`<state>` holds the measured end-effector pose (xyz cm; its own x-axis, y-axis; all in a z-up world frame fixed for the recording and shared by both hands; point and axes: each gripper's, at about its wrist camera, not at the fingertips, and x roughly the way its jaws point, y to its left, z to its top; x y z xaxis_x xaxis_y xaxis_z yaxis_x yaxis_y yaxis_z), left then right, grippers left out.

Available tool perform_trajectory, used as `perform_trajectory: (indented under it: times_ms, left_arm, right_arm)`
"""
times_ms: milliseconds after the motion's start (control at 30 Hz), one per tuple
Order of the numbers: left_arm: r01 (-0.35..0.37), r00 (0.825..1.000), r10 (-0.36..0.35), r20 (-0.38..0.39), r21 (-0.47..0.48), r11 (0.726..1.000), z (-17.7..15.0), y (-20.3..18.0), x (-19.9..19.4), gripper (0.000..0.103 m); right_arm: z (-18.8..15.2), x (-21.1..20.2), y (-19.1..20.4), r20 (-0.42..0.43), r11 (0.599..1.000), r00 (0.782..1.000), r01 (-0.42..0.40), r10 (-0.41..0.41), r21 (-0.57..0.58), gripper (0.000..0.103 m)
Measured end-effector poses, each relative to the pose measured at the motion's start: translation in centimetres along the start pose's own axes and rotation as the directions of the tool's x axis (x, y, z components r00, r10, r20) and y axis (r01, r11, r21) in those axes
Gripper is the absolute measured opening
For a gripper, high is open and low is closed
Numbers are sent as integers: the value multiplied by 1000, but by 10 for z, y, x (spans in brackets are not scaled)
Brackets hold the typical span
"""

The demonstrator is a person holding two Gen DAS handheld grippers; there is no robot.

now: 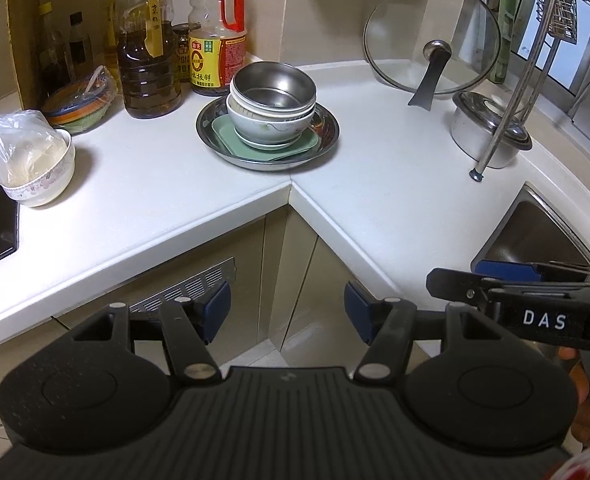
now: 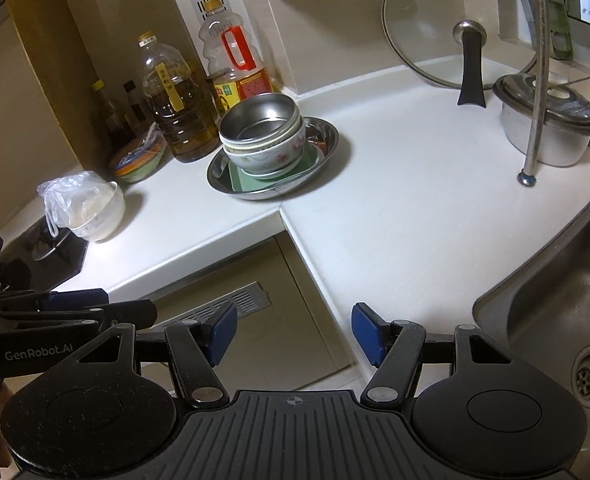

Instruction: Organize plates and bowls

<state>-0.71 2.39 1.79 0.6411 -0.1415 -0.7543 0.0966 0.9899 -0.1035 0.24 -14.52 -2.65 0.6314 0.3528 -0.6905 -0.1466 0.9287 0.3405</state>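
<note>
A: Corner kitchen, white L-shaped countertop (image 1: 375,200); steel sink (image 2: 555,320) at near right, cabinet doors below the inner corner

B: Gripper status?

A: Left gripper (image 1: 287,312) stands wide with nothing between the pads, held off the near counter edge. Right gripper (image 2: 293,332) is likewise wide and empty, just beside it

B: Location of the work items?

A: Far centre: a steel plate (image 1: 327,128) carries a green tray (image 1: 223,132), and on that a stack of bowls (image 1: 271,120) topped by a steel bowl (image 1: 273,84). A separate bowl with a plastic bag (image 1: 35,164) sits at far left

B: Hazards?

A: The stack appears slightly uneven; lifting it by one rim would likely tip it. Oil bottles (image 1: 147,60) stand just behind it, so an overshoot may strike them. The leaning glass lid (image 1: 431,36) and the rack leg (image 1: 477,174) at right could be knocked by a wide swing
</note>
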Motion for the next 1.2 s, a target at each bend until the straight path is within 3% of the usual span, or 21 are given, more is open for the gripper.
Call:
perform_trajectory:
  times_ms: [1200]
  left_arm:
    - [11,1000,-11,-1,1,1000,2,-5,0,61]
  right_arm:
    - [2,-1,-5,6,1000,1000,0,0,3,64]
